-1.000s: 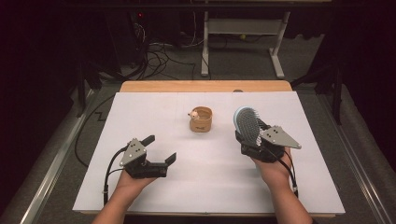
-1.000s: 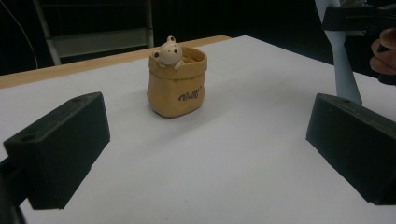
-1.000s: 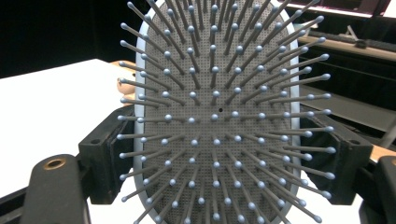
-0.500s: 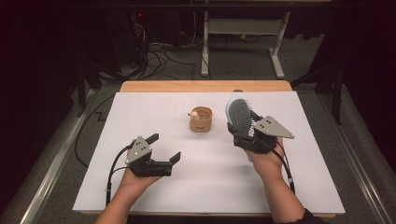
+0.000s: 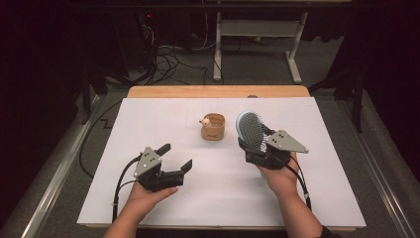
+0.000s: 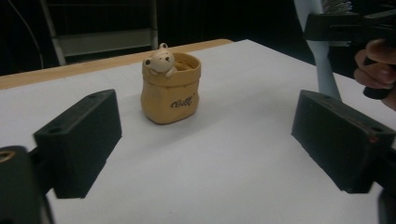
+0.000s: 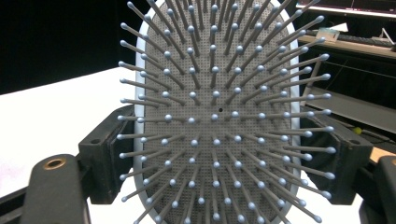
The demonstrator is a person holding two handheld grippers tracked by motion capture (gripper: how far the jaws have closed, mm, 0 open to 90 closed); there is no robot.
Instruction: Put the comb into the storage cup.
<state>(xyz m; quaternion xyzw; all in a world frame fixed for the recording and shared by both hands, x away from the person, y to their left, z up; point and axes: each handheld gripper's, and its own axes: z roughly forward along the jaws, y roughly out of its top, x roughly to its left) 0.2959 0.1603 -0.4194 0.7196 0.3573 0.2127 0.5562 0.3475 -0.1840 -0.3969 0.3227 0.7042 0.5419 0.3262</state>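
Under both grippers lies the white table sheet [image 5: 148, 124], with a strip of wooden tabletop [image 5: 218, 91] showing along its far edge, beyond both hands.

Next in size is the hairbrush [image 5: 250, 131], pale blue with a grey bristle pad. It stands tilted in the right gripper [image 5: 257, 148], whose two black jaws press on the rim of the brush head from either side; in the right gripper view the bristles [image 7: 215, 116] face the camera between the jaws. The brush handle [image 6: 325, 70] hangs down below that gripper, seen from the left gripper's camera off to its right.

Smaller is the left gripper [image 5: 174, 157], held low over the sheet, well apart from the right one. Its jaws have just been closing a little, yet they stand wide apart with nothing between them.

Smallest is the tan pouch-shaped cup [image 6: 171, 88], upright on the sheet ahead of the left gripper's jaws and near the brush head's left. A little bear figure [image 6: 160, 60] sits at its rim.
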